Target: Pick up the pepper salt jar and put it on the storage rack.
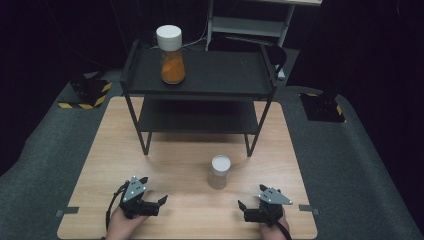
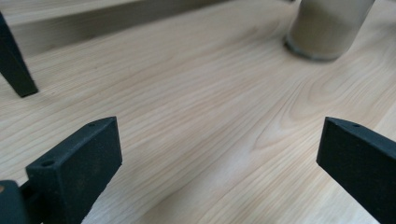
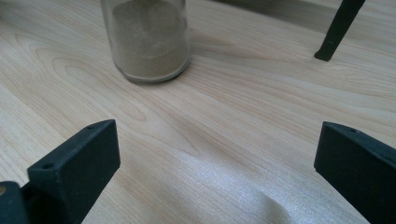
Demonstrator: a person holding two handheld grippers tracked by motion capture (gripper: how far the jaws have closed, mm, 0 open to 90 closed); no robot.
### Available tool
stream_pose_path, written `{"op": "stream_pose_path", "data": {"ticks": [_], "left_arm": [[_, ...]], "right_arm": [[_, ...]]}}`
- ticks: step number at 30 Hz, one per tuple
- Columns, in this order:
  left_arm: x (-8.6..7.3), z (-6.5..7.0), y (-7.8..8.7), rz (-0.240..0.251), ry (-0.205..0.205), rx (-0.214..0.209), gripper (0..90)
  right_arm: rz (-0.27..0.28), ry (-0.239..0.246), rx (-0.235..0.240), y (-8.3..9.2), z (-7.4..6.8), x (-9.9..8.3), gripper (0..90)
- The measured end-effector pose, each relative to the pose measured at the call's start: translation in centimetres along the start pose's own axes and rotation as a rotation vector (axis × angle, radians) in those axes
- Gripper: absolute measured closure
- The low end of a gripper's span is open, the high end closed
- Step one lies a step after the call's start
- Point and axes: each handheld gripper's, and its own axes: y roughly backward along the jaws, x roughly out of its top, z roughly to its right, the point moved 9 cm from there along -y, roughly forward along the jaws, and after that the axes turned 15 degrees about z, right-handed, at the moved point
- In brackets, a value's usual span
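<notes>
Resting low on the wooden table [image 1: 100, 150], the left gripper [image 1: 150, 200] and right gripper [image 1: 250, 209] both have jaws wide apart.
A tan jar [image 1: 219, 171] stands between them; an orange jar [image 1: 171, 55] sits on the black shelf [image 1: 220, 75] in the high view.

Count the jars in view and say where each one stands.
2. The orange-filled jar stands on the left of the black rack's top shelf. The beige-filled jar stands on the wooden table before the rack. Nothing seems hidden.
</notes>
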Motion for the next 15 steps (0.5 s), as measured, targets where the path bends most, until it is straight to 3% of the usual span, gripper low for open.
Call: {"op": "stream_pose_path", "data": {"ticks": [4, 10, 15], "left_arm": [[0.03, 0.00, 0.00, -0.008, -0.006, 0.005, 0.3], [0.20, 0.57, -0.15, -0.057, -0.042, 0.028, 0.5], [0.26, 0.70, -0.17, -0.082, -0.044, 0.030, 0.7]], "right_arm": [[0.001, -0.005, -0.007, 0.03, 0.00, -0.01, 0.0], [0.007, 0.001, -0.009, 0.08, -0.06, -0.04, 0.0], [0.011, 0.003, -0.005, 0.15, -0.07, -0.07, 0.0]]}}
